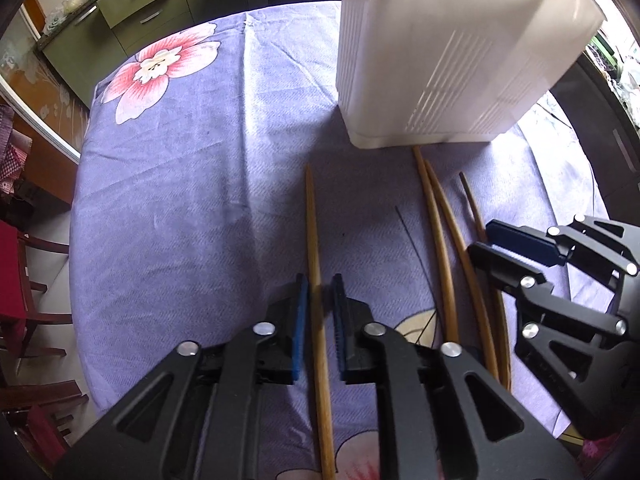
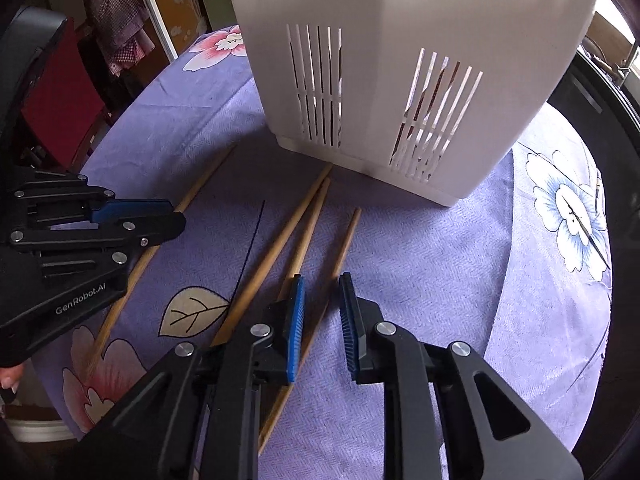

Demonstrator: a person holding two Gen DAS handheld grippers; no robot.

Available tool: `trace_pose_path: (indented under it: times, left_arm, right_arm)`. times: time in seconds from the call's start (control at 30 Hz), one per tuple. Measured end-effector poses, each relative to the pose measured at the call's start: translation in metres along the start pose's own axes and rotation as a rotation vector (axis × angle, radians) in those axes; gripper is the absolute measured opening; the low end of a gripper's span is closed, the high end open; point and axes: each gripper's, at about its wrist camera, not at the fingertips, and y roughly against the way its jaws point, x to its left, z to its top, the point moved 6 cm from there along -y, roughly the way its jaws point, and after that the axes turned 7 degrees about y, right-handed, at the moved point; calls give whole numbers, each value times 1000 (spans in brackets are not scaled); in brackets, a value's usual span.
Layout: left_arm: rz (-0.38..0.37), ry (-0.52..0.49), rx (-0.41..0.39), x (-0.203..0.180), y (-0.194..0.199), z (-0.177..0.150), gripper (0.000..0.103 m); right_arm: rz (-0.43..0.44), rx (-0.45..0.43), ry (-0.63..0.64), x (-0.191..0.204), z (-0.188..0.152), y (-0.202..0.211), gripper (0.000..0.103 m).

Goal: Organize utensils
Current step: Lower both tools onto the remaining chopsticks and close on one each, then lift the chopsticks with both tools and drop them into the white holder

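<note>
- Round table under a purple floral tablecloth [image 1: 180, 200]; its rim curves past at 9 o'clock in the left wrist view, with chairs [image 1: 24, 280] just beyond.
- White slotted utensil holder [image 2: 400, 80] stands upright at 12 o'clock, base on the cloth.
- Four wooden chopsticks lie flat, tips toward the holder. A pair [image 2: 296, 224] nearly touches the holder's base edge.
- Left gripper [image 1: 320, 312]: jaws apart, straddling a lone chopstick [image 1: 314, 240]; a sliver of gap on each side, pads not pressing.
- Right gripper [image 2: 322, 320]: jaws apart, over the fourth chopstick [image 2: 340, 256], which passes just beside its left pad; contact cannot be judged. Nothing clamped.
- The two grippers sit side by side, near but not touching; the pair of chopsticks runs between them.
- Open cloth: wide at 10 o'clock from the left gripper, and at 2–4 o'clock from the right gripper up to the table's edge [image 2: 600, 320].
</note>
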Motion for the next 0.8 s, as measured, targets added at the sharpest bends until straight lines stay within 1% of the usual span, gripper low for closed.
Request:
trace_pose_path:
  times: [0.07, 0.13, 0.17, 0.2, 0.23, 0.27, 0.33, 0.43, 0.53, 0.6, 0.8]
  left_arm:
    - [13, -8, -3, -3, -2, 5, 17]
    - [19, -15, -5, -5, -2, 6, 16]
    - [20, -15, -4, -6, -3, 7, 16]
    - [18, -16, -2, -7, -3, 7, 14]
    - [20, -20, -2, -8, -3, 8, 6]
    - [26, -23, -1, -8, -3, 7, 6]
    - [21, -20, 3, -10, -2, 8, 6]
    - [11, -12, -19, -7, 7, 9, 6]
    - [5, -9, -57, -3, 25, 9, 6]
    - [-5, -10, -88, -3, 41, 9, 6]
    - [-51, -22, -183, -1, 92, -5, 6]
  right_arm:
    - [-8, -1, 3, 2, 2, -1, 18]
    - [-5, -6, 4, 5, 1, -3, 11]
    - [-2, -8, 1, 5, 2, -4, 9]
    - [2, -11, -3, 5, 2, -5, 8]
    - [5, -13, -5, 5, 3, -5, 7]
    - [8, -14, -7, 6, 3, -5, 6]
    - [14, -31, -12, 4, 3, -2, 6]
    - [30, -65, -28, 0, 3, 11, 6]
    - [38, -118, -37, -4, 3, 35, 6]
    - [41, -166, -39, -8, 0, 59, 6]
    - [49, -301, -45, -10, -8, 125, 6]
